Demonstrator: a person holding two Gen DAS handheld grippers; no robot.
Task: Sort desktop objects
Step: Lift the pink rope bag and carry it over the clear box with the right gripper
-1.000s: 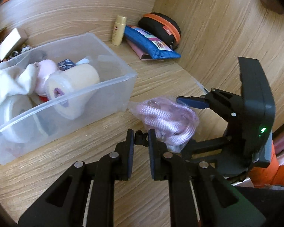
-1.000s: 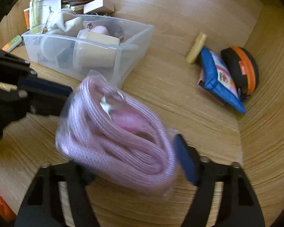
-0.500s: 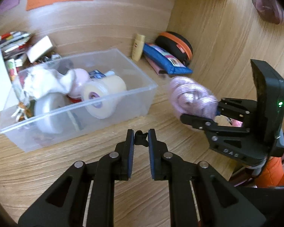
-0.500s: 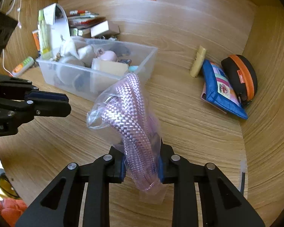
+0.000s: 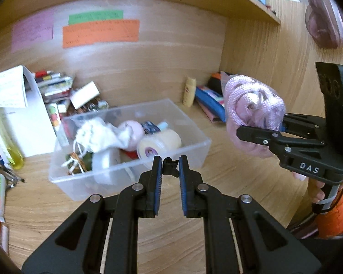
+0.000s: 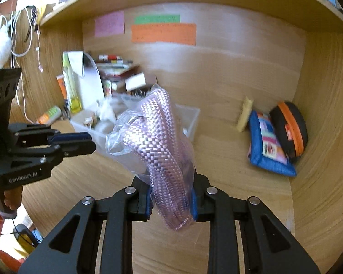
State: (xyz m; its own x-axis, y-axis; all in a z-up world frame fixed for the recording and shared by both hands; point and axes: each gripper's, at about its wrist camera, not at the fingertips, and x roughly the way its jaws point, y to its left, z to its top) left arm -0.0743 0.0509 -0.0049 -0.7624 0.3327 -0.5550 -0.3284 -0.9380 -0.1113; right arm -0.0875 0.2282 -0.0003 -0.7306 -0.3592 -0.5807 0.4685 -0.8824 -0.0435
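My right gripper [image 6: 170, 202] is shut on a bagged coil of pink braided cord [image 6: 162, 141] and holds it in the air above the desk, to the right of the clear plastic bin [image 5: 194, 150]. The cord also shows in the left wrist view [image 5: 251, 111], clamped in the right gripper [image 5: 260, 132]. The bin holds tape rolls, a white cloth and a pink ball. My left gripper [image 5: 170, 182] is nearly closed and empty, in front of the bin's near wall; it also shows in the right wrist view [image 6: 80, 142].
A blue pouch [image 6: 267, 146], a black and orange case [image 6: 290, 127] and a cream tube [image 6: 244, 114] lie in the back right corner. Books, a white file box [image 5: 29, 118] and bottles crowd the back left. A shelf runs overhead.
My right gripper has lifted the bagged cord off the desk and raised it higher. Both grippers have tilted up and drawn back, so the back wall notes now show.
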